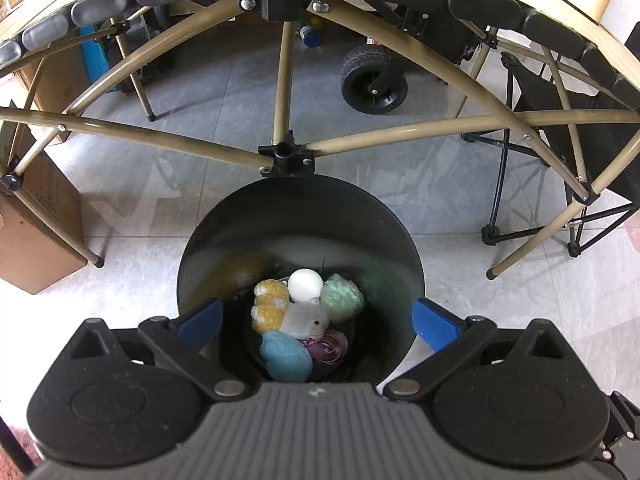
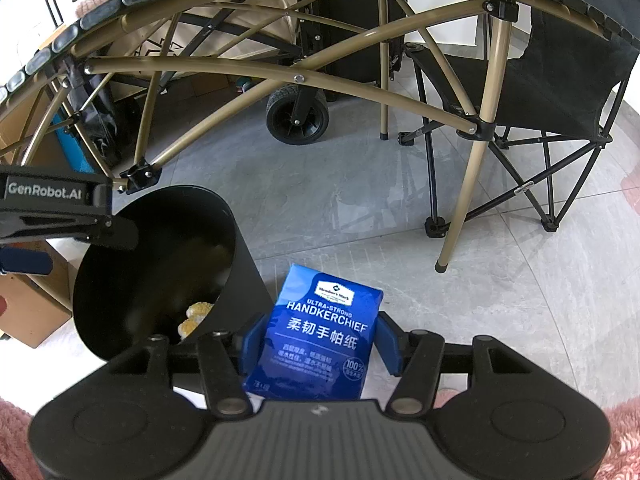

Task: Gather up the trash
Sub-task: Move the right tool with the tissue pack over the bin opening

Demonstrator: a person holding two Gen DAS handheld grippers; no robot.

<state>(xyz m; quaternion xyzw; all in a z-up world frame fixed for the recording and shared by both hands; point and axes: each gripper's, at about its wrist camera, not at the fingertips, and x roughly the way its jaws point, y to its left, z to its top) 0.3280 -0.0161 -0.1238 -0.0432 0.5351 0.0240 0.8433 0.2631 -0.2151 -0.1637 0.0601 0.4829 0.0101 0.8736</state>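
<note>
A black round bin (image 1: 224, 240) stands on the grey floor, holding several soft scraps: a white ball (image 1: 305, 285), yellow fluff (image 1: 271, 304), green fluff (image 1: 343, 298), blue fluff (image 1: 285, 356) and a grey plush piece (image 1: 304, 320). My left gripper (image 1: 318, 322) hangs over the bin's mouth, open wide, with nothing between its blue pads (image 1: 202, 322). In the right wrist view the bin (image 2: 244, 276) sits to the left, with the left gripper (image 2: 60, 216) over its rim. My right gripper (image 2: 320, 342) is shut on a blue handkerchief pack (image 2: 324, 328), held beside the bin.
A folding table's tan tube frame (image 1: 280, 80) arches over the bin, with one leg (image 2: 460, 216) to the right. A black wheel (image 1: 374, 80), a black folding chair (image 2: 560, 80) and a cardboard box (image 1: 36, 216) stand around. Pink fuzzy fabric (image 2: 624, 444) shows at the bottom corners.
</note>
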